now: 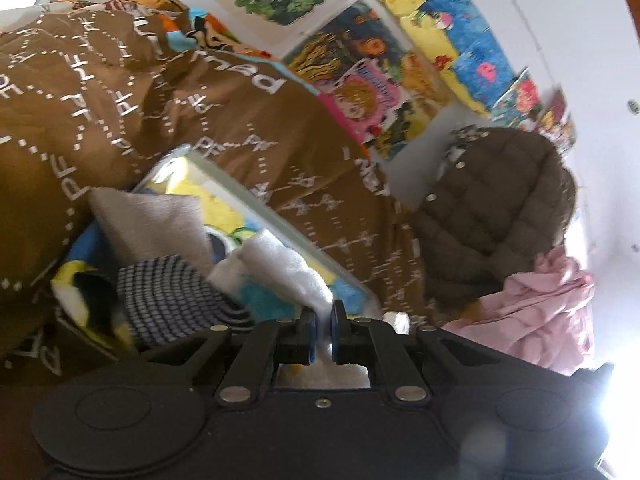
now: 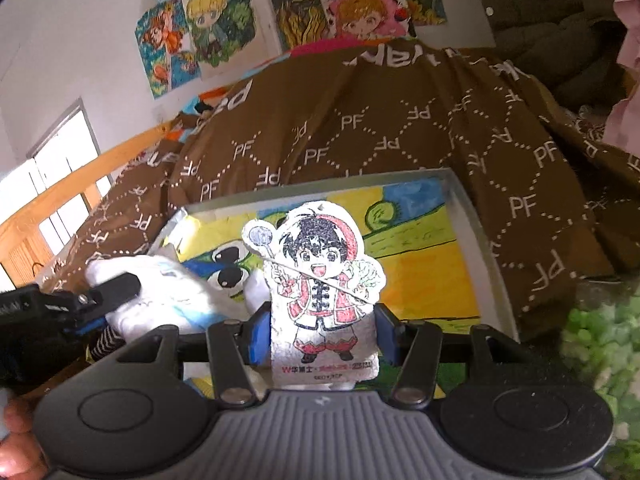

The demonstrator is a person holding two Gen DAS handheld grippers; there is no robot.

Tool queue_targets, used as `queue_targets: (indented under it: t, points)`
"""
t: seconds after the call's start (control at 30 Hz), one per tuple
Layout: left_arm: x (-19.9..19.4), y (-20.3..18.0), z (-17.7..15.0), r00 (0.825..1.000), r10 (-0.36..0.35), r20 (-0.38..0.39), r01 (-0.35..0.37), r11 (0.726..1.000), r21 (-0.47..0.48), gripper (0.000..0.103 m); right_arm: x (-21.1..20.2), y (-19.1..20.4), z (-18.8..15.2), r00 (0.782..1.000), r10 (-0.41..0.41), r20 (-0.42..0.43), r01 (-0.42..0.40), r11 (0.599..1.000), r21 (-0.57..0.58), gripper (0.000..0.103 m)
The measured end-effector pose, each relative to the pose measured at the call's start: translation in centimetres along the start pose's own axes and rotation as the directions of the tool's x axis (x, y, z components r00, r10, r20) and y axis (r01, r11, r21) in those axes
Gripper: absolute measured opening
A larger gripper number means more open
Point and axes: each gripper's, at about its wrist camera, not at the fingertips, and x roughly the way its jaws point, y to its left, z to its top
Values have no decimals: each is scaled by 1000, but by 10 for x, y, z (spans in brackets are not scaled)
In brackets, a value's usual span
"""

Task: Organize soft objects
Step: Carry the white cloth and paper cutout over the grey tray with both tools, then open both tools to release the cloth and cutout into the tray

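My left gripper (image 1: 325,332) is shut on a white fluffy soft piece (image 1: 280,268) and holds it over a shallow box (image 1: 256,208) with a colourful drawing on its bottom. In the box lie a grey cushion (image 1: 148,224) and a checked fabric piece (image 1: 172,300). In the right wrist view my right gripper (image 2: 324,336) is shut on a flat soft cartoon boy figure (image 2: 320,280), upright above the same box (image 2: 468,216). The left gripper (image 2: 104,304) shows at the left with the white soft piece (image 2: 168,296).
The box rests on a brown quilt printed with PF letters (image 2: 360,128). A brown puffer jacket (image 1: 496,208) and a pink cloth (image 1: 540,304) lie to the right. Green bits (image 2: 600,340) lie at the right edge. Drawings hang on the wall (image 2: 224,20). A hand (image 2: 16,432) is at the bottom left.
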Motion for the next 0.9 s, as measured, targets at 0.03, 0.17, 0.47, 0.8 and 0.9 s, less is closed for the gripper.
queue_targets:
  t: [0.03,0.17,0.47,0.8,0.9]
  points:
    - [2,2,-1,1000,15,-6,-15,1000,1,7,3,1,-1,1000,-4,-9,4,1000,-6,57]
    - [10,12,-4,998,56,-30,-56,998,-7,7,9,4,-3,999,-15,-31,14,1000,-15,57]
    - [18,22,-4,992,97,-86,-102,993,-54,9,16,5,-4,997,-39,-66,37,999,-25,57]
    - [17,16,-2,990,105,-98,-111,992,-53,21,14,1,-5,997,-44,-67,44,999,-6,58]
    - [17,10,-1,986,129,-105,-134,990,-41,32,12,0,-4,997,-43,-60,43,999,1,62]
